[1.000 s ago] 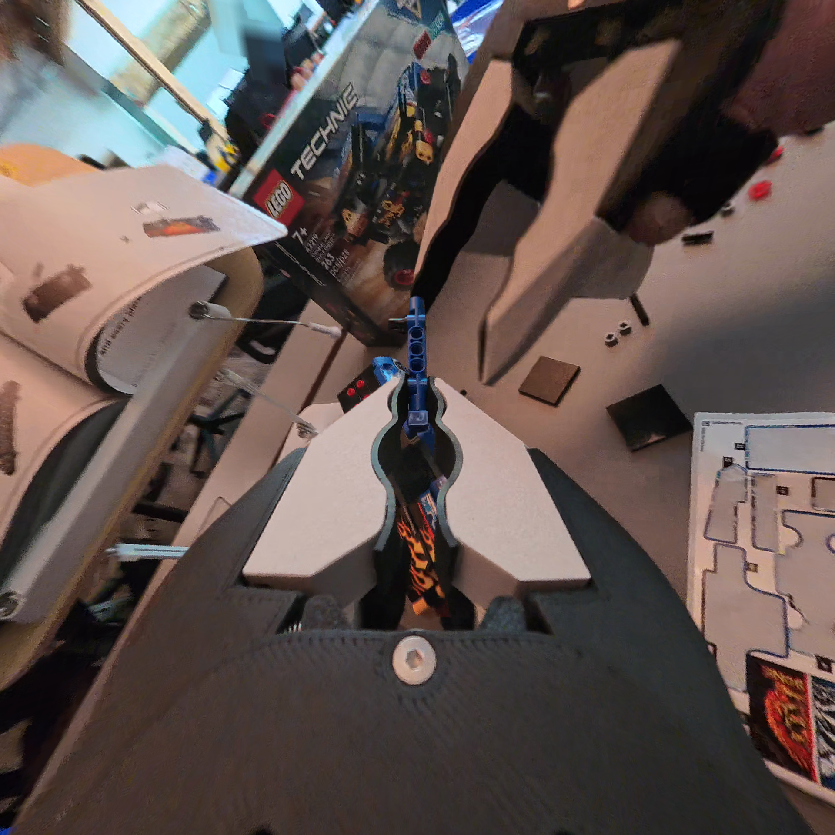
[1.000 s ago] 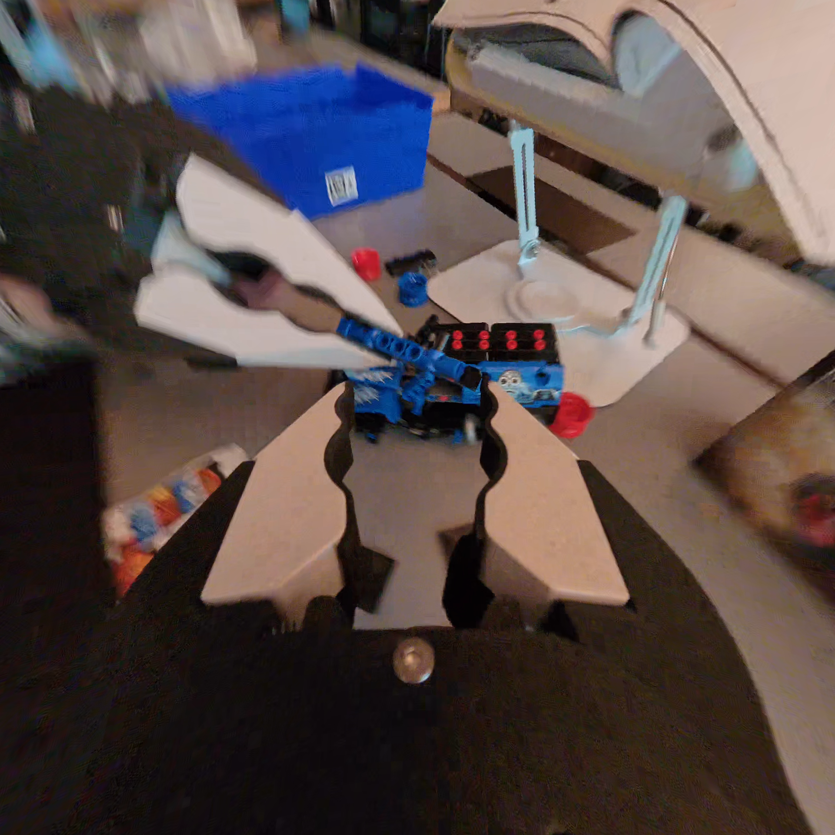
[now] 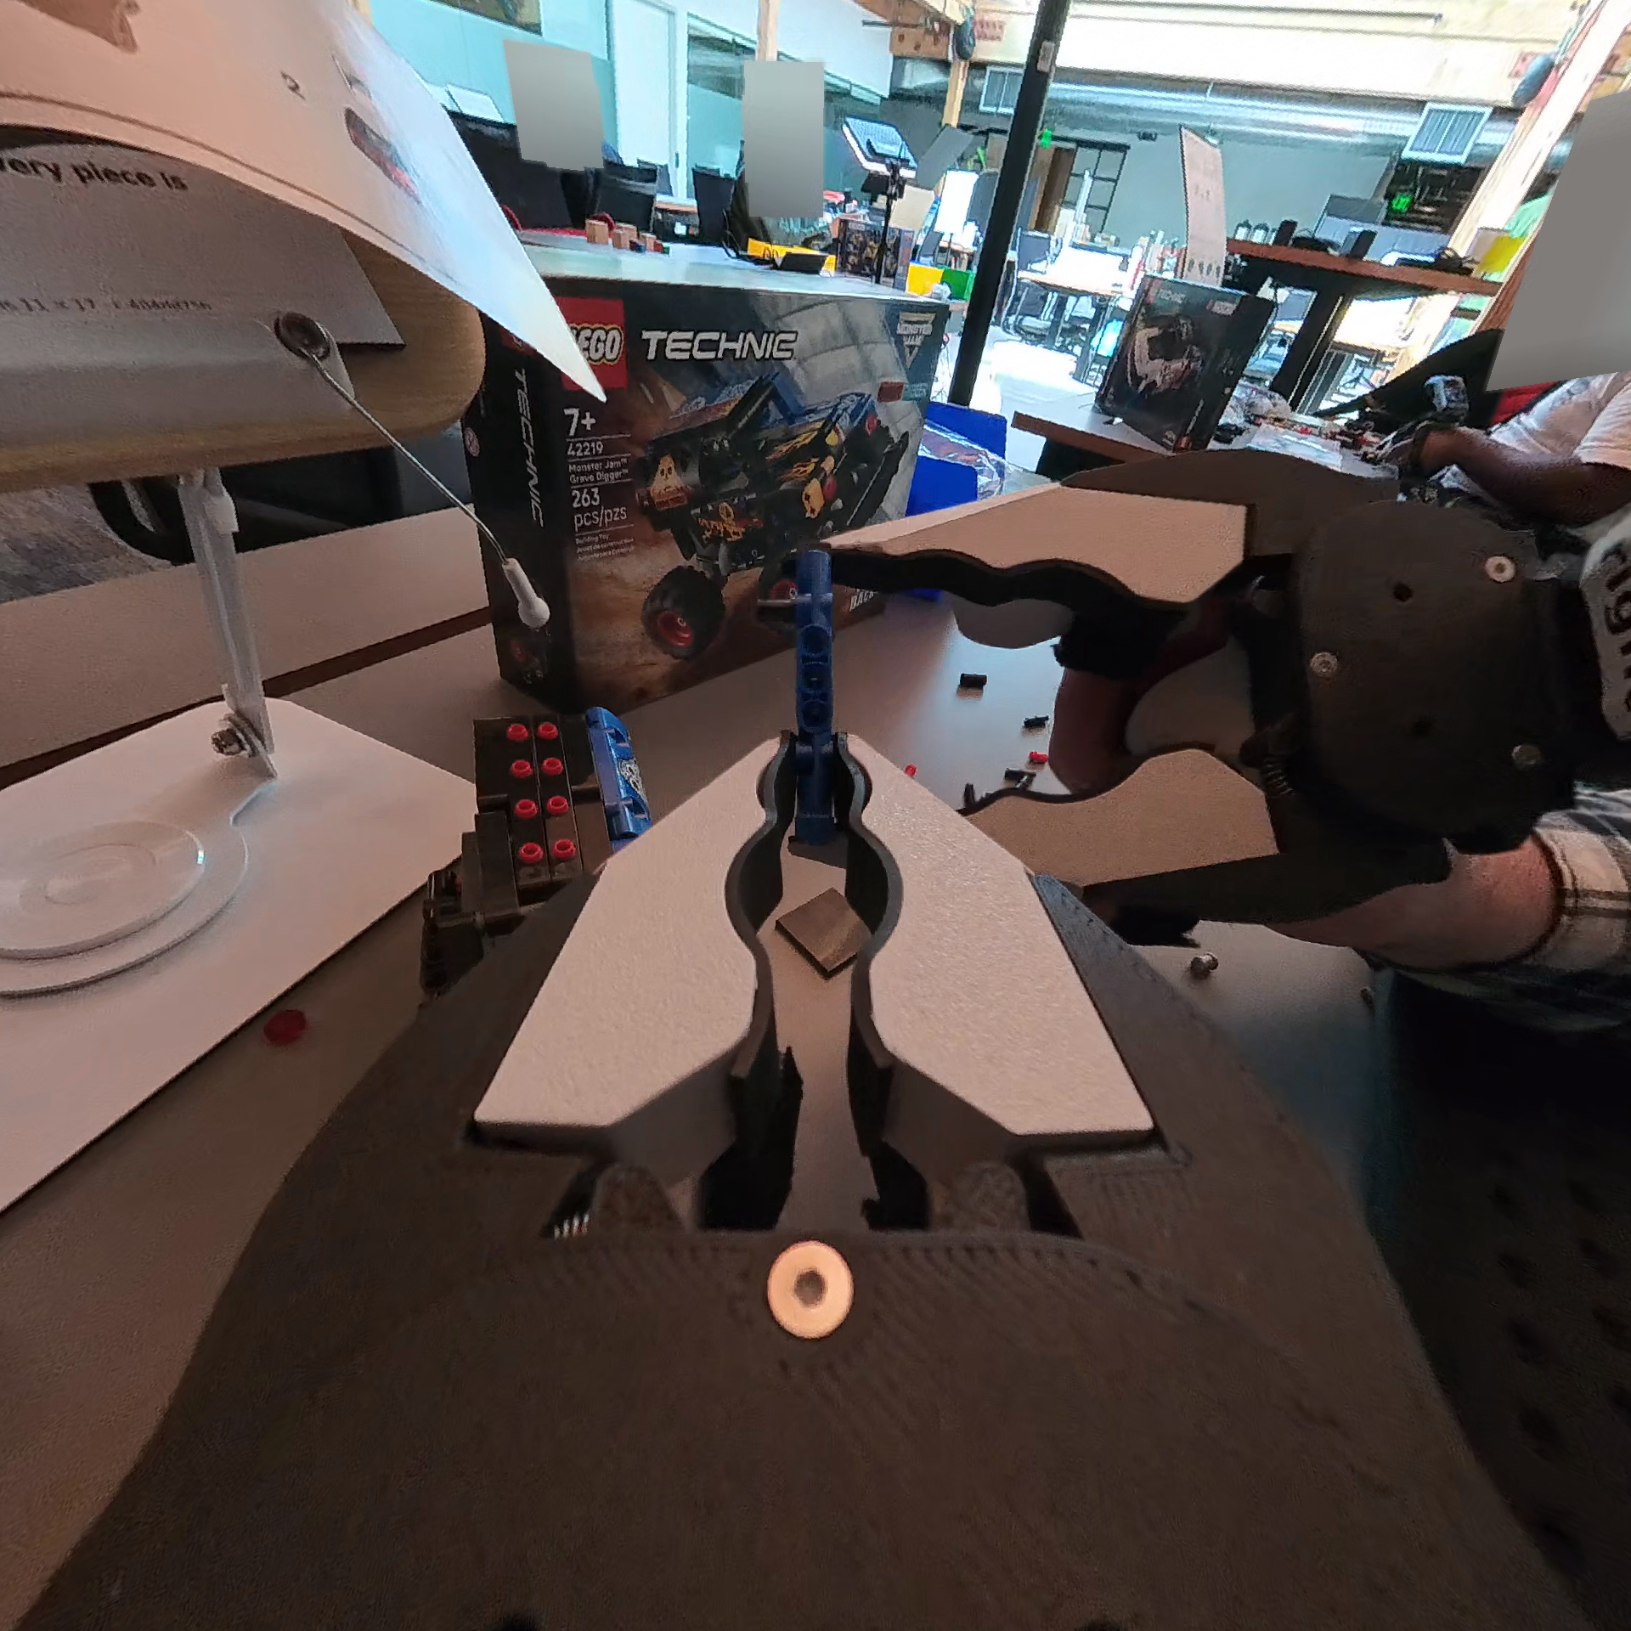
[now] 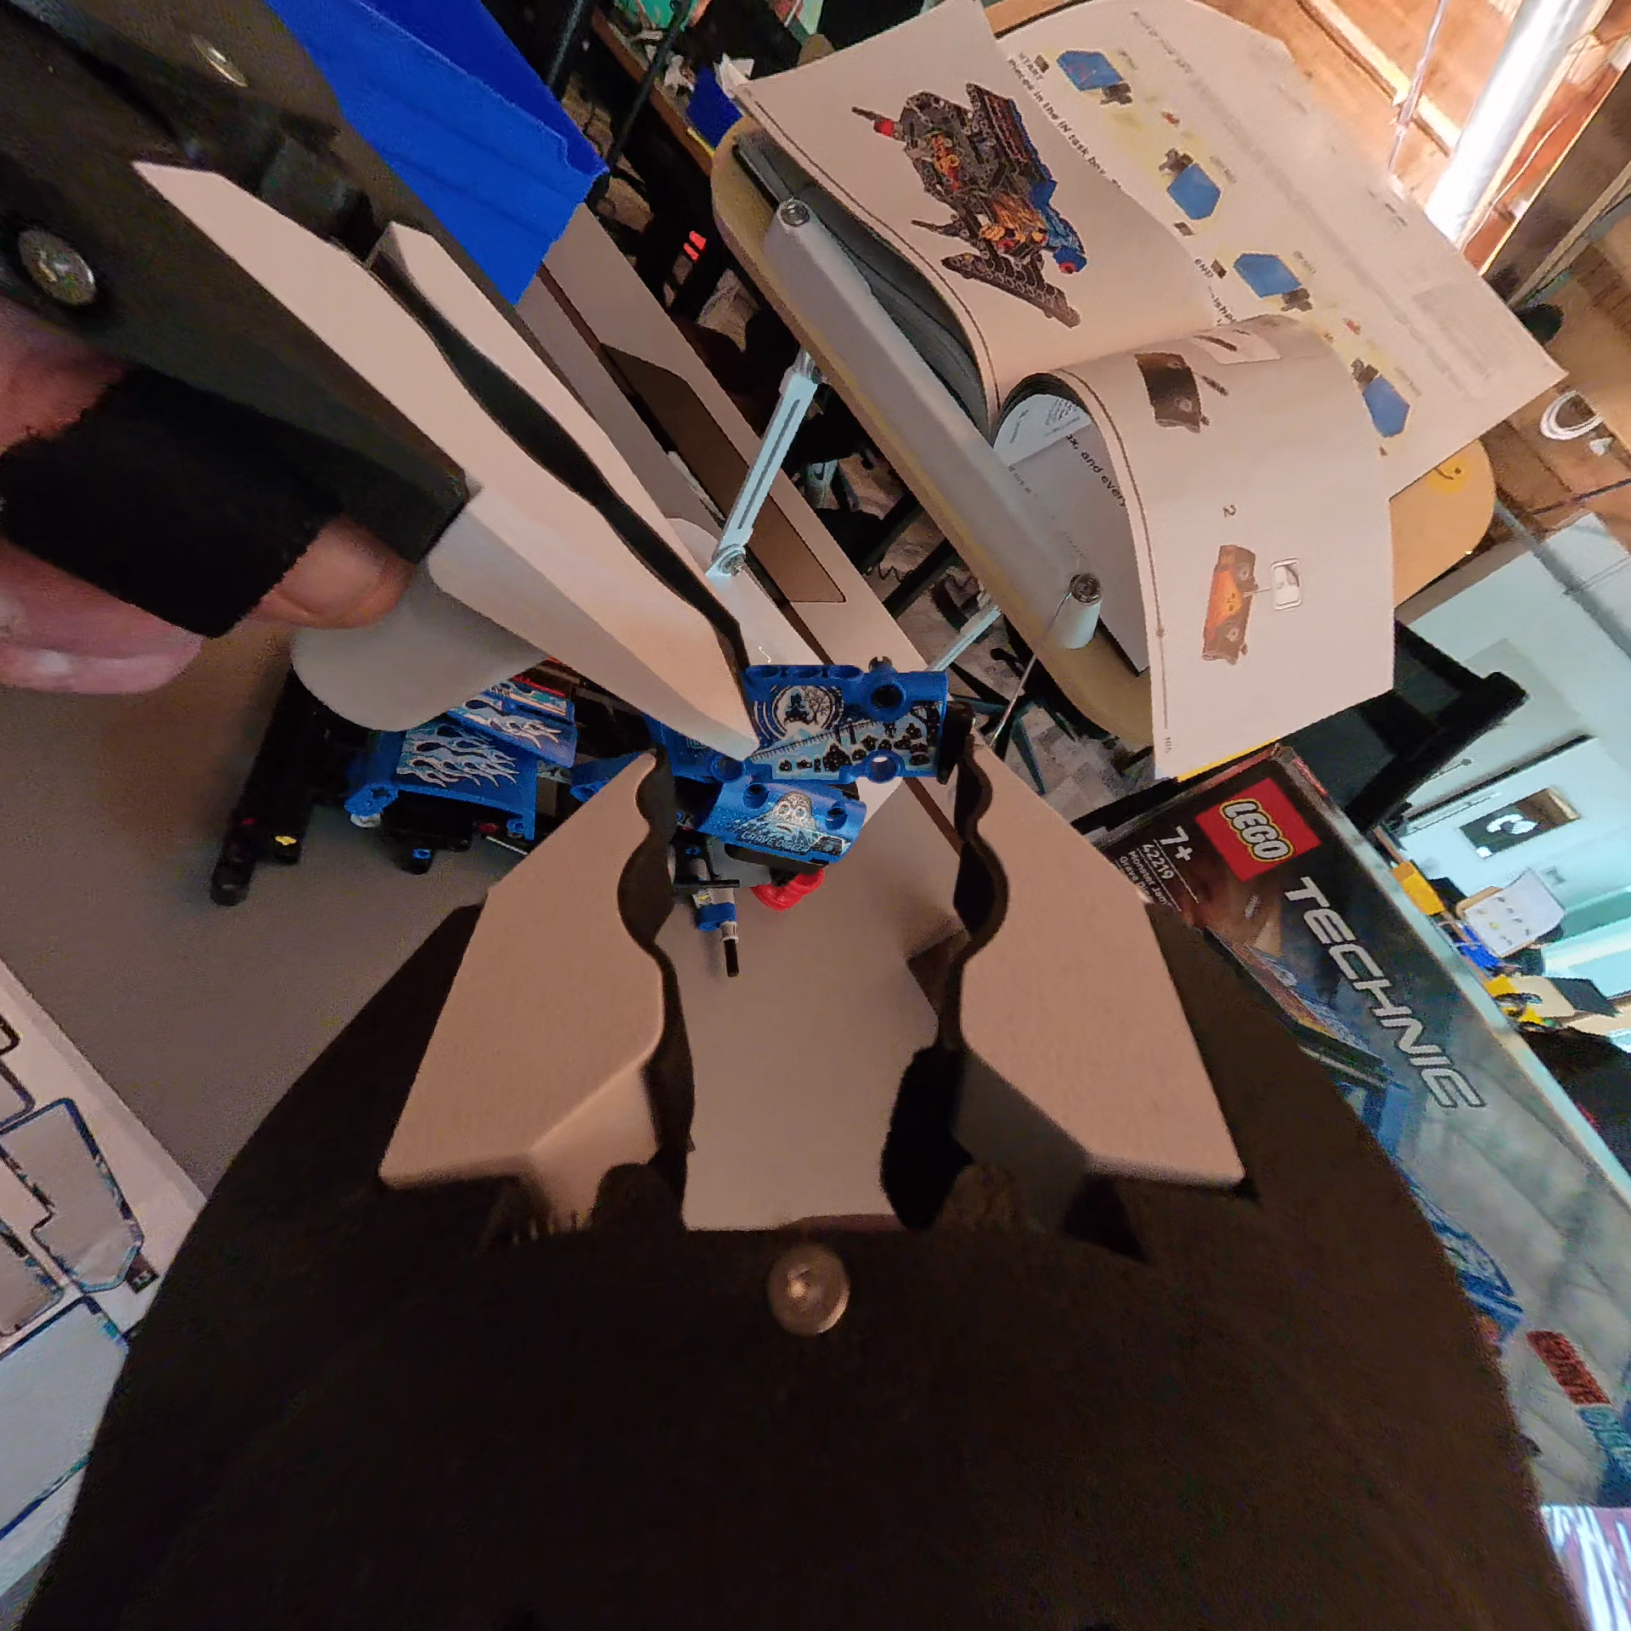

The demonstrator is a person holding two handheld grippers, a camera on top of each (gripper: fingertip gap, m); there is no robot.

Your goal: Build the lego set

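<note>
Left gripper [image 3: 810, 777] grips the blue panel [image 4: 843, 724] firmly; right gripper [image 4: 807, 768] gapes wide around it — close squarely, then press without twisting.

We see a partly built model [image 3: 538, 812] on the surface [image 3: 971, 618], the set's box [image 3: 706, 494] behind it, a booklet stand [image 3: 132, 874] to its left, loose pieces [image 3: 1015, 768] to its right.

Open workshop — worktables [image 3: 1359, 274], kit boxes [image 3: 1183, 362]

Blue bin [image 4: 441, 124], white stand base [image 3: 132, 883]
</note>
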